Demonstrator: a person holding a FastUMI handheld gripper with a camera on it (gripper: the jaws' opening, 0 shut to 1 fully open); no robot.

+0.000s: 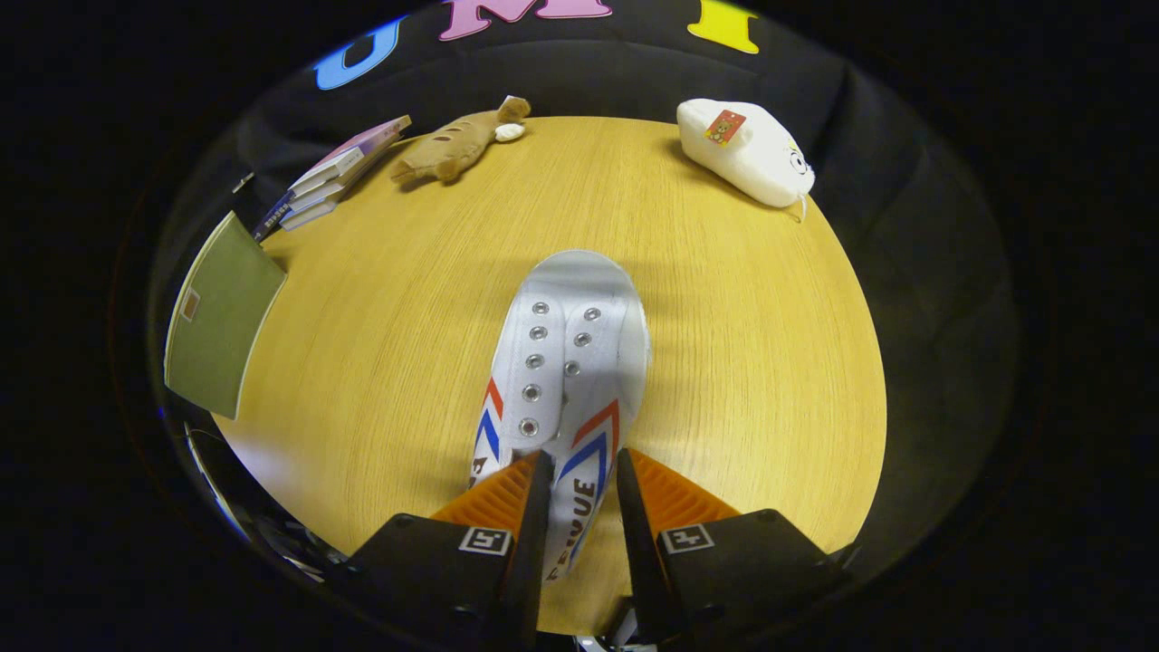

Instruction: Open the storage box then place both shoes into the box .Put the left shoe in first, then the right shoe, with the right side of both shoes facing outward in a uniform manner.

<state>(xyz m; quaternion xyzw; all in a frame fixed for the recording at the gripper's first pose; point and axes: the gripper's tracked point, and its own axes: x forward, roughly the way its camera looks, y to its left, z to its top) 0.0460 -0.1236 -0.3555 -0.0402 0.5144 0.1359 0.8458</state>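
A white canvas shoe with metal eyelets and red and blue chevron stripes points away from me, toe towards the far side of the round wooden table. My gripper is shut on the shoe's side wall near the heel opening, one finger inside and one outside. The shoe appears lifted a little above the tabletop, with its shadow beside it on the right.
A green flat folder lies at the table's left edge. Stacked books and a brown plush fish sit at the far left. A white plush toy rests at the far right.
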